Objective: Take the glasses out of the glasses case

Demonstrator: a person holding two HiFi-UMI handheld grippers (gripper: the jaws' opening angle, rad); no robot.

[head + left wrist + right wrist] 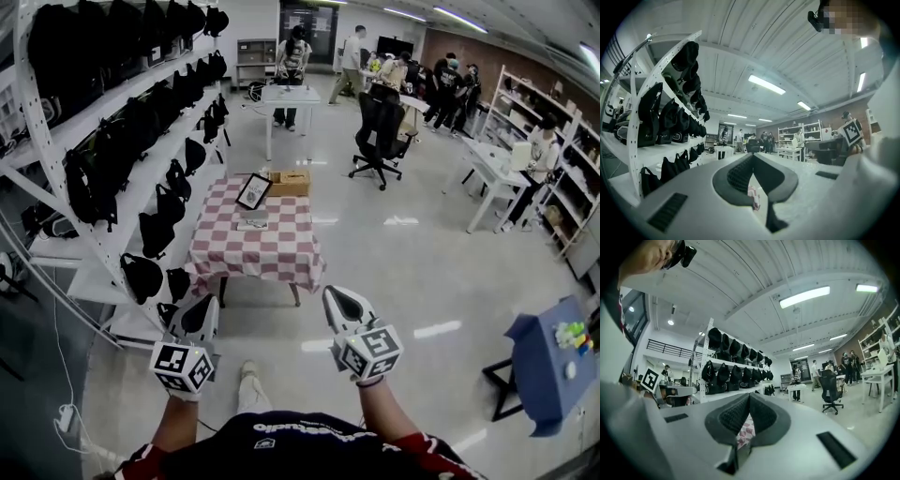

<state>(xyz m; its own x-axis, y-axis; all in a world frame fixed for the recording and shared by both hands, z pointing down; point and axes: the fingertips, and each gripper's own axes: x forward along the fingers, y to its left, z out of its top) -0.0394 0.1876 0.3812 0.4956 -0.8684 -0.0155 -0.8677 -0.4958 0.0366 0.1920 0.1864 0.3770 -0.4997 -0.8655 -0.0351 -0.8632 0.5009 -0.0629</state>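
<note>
Over on the left a white shelving rack (122,141) runs down the wall, packed with black bags (155,230); no label on them can be read from here. In front of it the person holds the left gripper (199,309) out level. Its fingers are closed tip to tip with nothing between them, as the left gripper view shows plainly (753,154). The cube (183,366) behind it carries black-and-white square markers, not letters.

Straight ahead and well apart from both grippers stands a table under a red-and-white checked cloth (253,253). On the cloth lies a flat grey thing (251,223), too small to say for sure that it is the glasses case. Behind it a black-framed panel (253,190) leans tilted, and a cardboard box (289,181) sits just to its right at the far edge. Any print on these is too small to read.

The right gripper (339,302) points the same way, its fingers also pressed together and empty (749,395), its marker cube (370,349) close to the hand. The dark shirt (300,441) below shows a line of pale writing that I cannot make out.

Further right are a black office chair (380,131), people around white desks (487,164), and a blue-topped table (539,366) with small coloured bits on it.
</note>
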